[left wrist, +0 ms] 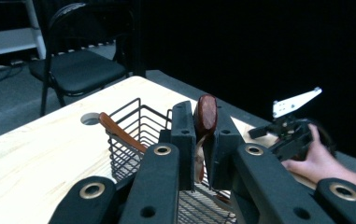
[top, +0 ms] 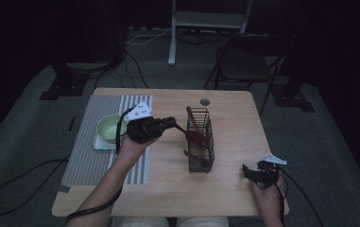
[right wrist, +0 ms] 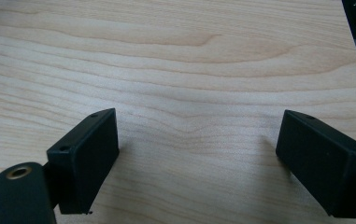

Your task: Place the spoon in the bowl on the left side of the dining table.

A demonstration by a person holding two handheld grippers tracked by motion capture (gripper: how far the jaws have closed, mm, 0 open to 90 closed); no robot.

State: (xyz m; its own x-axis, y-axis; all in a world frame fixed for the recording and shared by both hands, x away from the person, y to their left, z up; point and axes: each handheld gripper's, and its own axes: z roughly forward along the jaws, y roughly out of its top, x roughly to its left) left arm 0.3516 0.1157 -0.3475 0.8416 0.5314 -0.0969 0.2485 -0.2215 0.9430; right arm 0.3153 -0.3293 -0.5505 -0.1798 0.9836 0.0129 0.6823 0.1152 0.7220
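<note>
A wire basket (top: pixel 200 140) stands near the middle of the wooden bench (top: pixel 168 189), and everything else is placed from it. A brown spoon (top: pixel 192 124) leans upright inside the basket, its handle rising above the rim; in the left gripper view this handle (left wrist: pixel 119 131) slants over the basket's far corner (left wrist: pixel 133 121).

Left of the basket, the left gripper (top: pixel 172 122) reaches toward its upper edge. In its own view the left gripper (left wrist: pixel 200 135) has its jaws nearly together, pinching a second dark red-brown utensil (left wrist: pixel 206 116) whose rounded end sticks up just above the jaw tips, right over the basket's wire rim. In the high view this utensil (top: pixel 194 137) runs from the gripper down into the basket.

Farther left of the basket, a pale green bowl (top: pixel 109 127) sits on a light square coaster (top: pixel 103 144), which lies on a striped mat (top: pixel 92 156).

Right of the basket and nearer the person, the right gripper (top: pixel 252 172) rests low by the bench's front right corner, held in a hand (top: pixel 270 196). In its own view the right gripper (right wrist: pixel 196 163) has its jaws spread wide with nothing between them but bare wood.

Behind the basket, a round hole (top: pixel 205 101) sits in the bench near its far edge. Beyond the bench stands a dark folding chair (top: pixel 244 66) on the grey floor.
</note>
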